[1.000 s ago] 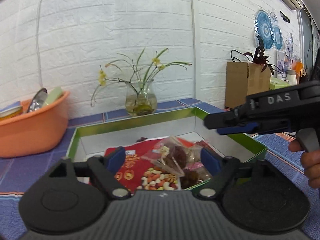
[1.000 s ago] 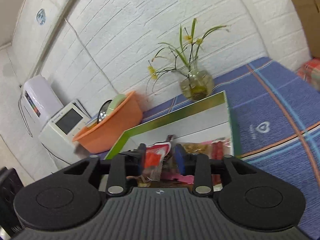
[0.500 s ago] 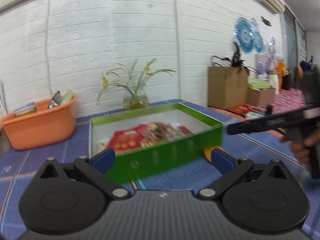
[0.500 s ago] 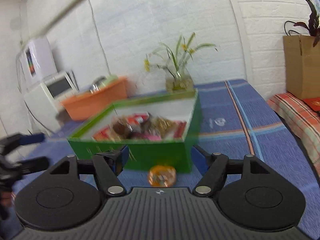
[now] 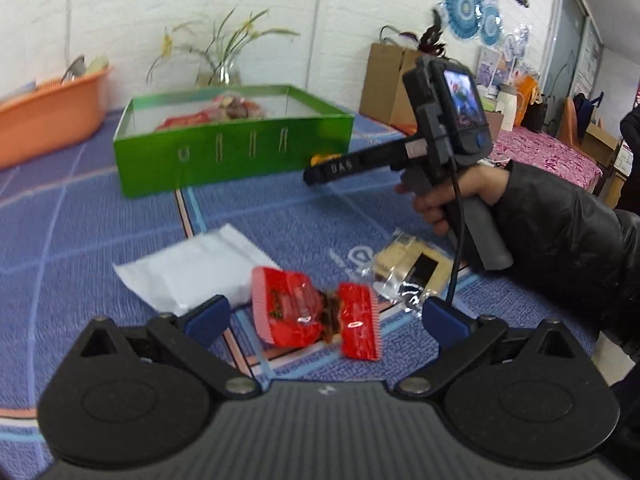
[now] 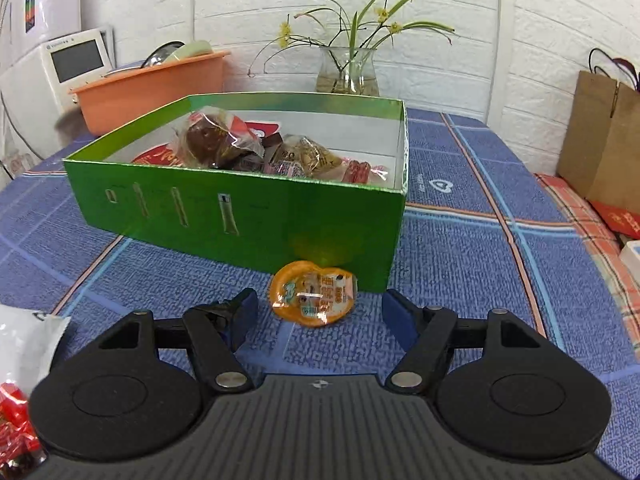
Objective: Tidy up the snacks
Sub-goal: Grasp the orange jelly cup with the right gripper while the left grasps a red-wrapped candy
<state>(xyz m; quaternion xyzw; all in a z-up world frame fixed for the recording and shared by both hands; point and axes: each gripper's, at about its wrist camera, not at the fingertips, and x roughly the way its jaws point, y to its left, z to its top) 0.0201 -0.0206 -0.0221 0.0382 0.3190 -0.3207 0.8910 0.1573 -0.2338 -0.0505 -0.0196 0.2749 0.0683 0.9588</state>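
Since a second ago we have pulled both grippers back from the green box [image 6: 240, 216], jaws opening wide and empty: left gripper [image 5: 324, 320] frames the lower-centre red candy [image 5: 316, 316], right gripper [image 6: 316, 312] the orange jelly cup [image 6: 314, 298], whose slick wrappers may slip.

Your left tool [image 5: 324, 318] is matte black: a ribbed middle plate, two round discs, angled link arms on silver pivot screws, blue pads [image 5: 208, 316] on the fingers. Your right tool [image 6: 316, 316] matches it; seen from the side it carries white "DAS" lettering, a small lit screen, a grey handle and a black cable. Your right sleeve [image 5: 560, 240] is shiny black
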